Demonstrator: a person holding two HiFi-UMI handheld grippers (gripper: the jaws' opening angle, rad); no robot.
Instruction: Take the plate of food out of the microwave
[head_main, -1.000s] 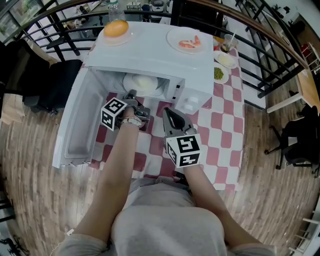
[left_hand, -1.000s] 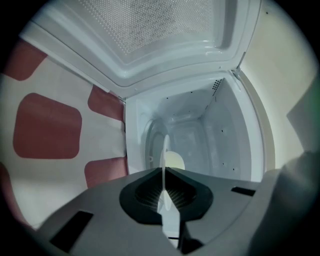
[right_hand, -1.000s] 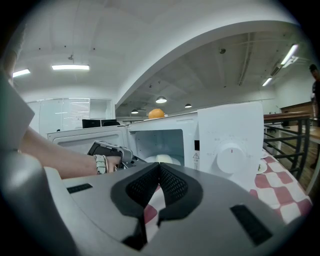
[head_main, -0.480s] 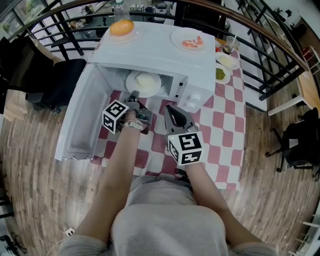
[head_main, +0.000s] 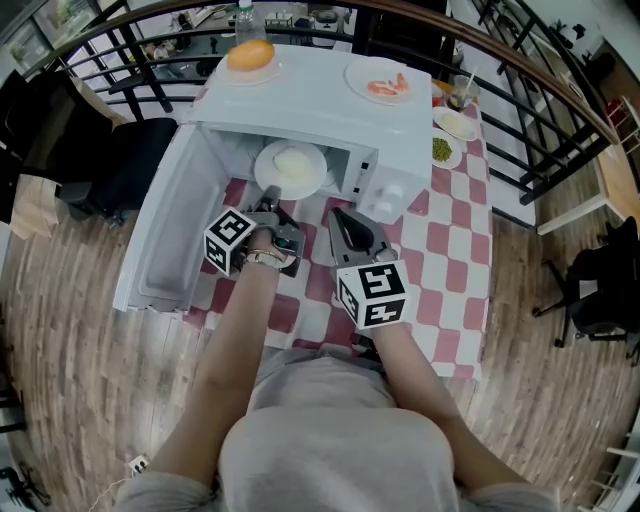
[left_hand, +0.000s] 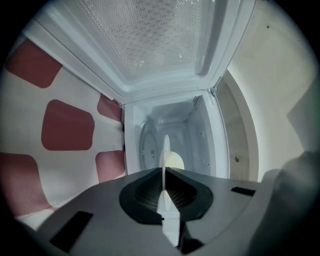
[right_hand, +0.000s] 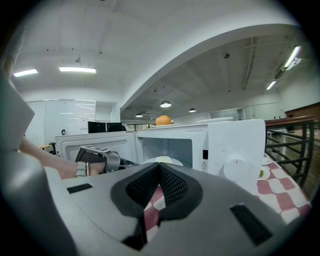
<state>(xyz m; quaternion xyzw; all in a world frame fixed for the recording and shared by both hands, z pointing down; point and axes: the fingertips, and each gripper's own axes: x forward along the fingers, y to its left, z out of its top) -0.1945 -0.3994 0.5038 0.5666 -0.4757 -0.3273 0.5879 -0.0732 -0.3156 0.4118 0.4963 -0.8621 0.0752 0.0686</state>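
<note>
The white microwave (head_main: 330, 112) stands on the checkered table with its door (head_main: 165, 230) swung open to the left. A white plate (head_main: 290, 166) with pale food on it sits partly out of the cavity mouth. My left gripper (head_main: 271, 196) is shut on the plate's near rim. In the left gripper view the plate (left_hand: 164, 150) shows edge-on, pinched between the pads of the left gripper (left_hand: 164, 172), with the food (left_hand: 175, 161) beyond. My right gripper (head_main: 340, 216) hovers over the table in front of the microwave, shut and empty. In its own view the right gripper (right_hand: 159, 167) faces the plate (right_hand: 162, 160).
On top of the microwave are a dish with an orange bun (head_main: 250, 56) and a plate of shrimp (head_main: 378, 84). Small dishes (head_main: 441, 149) and a glass (head_main: 459, 90) stand on the table to the right. A black railing (head_main: 520, 110) runs behind the table.
The left gripper has drawn back toward me with the plate, which has slid from inside the cavity to its mouth. The right gripper has stayed about where it was.
</note>
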